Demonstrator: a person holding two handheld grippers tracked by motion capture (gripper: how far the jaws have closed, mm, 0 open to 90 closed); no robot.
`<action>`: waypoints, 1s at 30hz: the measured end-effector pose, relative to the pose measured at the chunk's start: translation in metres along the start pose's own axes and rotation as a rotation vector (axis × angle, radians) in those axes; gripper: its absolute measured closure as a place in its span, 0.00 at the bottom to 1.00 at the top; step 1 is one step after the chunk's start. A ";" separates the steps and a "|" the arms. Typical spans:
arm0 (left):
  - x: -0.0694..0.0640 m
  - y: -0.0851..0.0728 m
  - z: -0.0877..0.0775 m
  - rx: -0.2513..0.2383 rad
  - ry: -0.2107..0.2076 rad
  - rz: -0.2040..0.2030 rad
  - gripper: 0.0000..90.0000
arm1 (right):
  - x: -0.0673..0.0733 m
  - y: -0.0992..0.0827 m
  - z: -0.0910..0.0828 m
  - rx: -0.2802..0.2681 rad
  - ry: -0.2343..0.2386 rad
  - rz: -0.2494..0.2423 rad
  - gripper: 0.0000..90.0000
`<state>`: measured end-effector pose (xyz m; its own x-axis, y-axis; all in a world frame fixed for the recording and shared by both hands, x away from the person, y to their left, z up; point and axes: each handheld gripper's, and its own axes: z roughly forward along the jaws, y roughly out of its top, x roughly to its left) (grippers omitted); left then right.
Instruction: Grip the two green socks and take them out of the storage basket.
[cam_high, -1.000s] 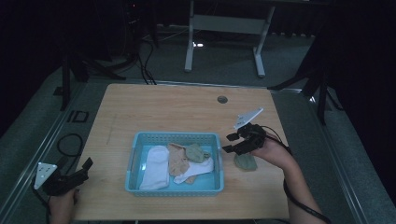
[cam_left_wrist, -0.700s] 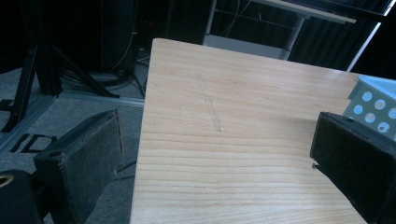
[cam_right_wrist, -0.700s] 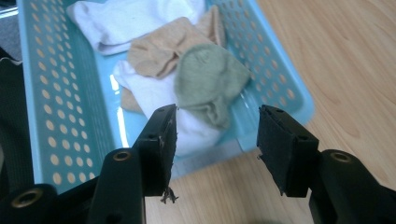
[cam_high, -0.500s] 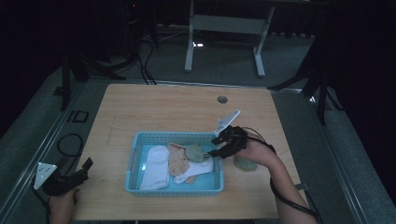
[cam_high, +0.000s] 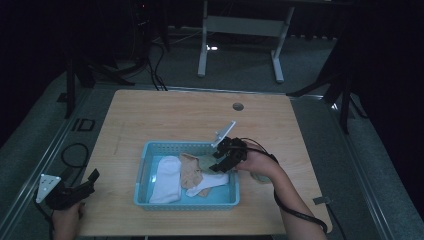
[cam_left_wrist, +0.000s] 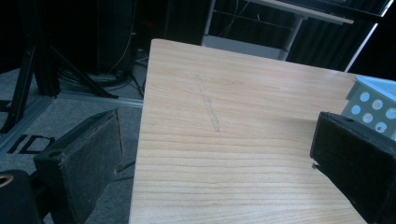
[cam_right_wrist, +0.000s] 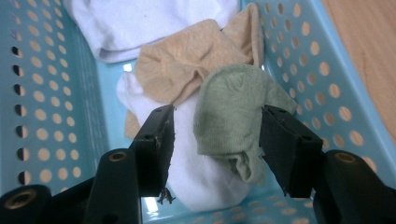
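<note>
**Right gripper now over basket**

Moved from the table beside the basket, my right gripper (cam_right_wrist: 215, 135) hangs inside the blue basket (cam_high: 145, 165), jaws apart and just opening, green sock (cam_right_wrist: 233, 112) between them. Left gripper (cam_high: 75, 187) rests open at the table's corner.

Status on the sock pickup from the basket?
Done: one green sock lies on the table right of the blue basket. In hand: right tongs are open around another green sock, not gripping yet. Left: white and tan socks inside.
</note>
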<state>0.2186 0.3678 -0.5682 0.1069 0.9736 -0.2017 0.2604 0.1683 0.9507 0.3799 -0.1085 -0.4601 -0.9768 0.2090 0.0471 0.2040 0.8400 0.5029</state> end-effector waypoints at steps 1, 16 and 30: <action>0.000 0.000 0.000 0.000 -0.001 -0.001 0.03 | 0.000 0.001 0.002 0.003 0.007 0.001 0.50; 0.001 0.000 0.000 -0.001 -0.003 -0.004 0.03 | -0.006 0.007 0.031 0.071 -0.004 0.006 0.43; 0.001 0.000 0.000 -0.001 -0.004 -0.003 0.03 | -0.008 0.009 0.052 0.167 -0.041 0.004 0.43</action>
<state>0.2185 0.3684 -0.5683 0.1101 0.9724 -0.2056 0.2595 0.1716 0.9504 0.3926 -0.0766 -0.5014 -0.9732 0.2297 0.0113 0.2189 0.9101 0.3519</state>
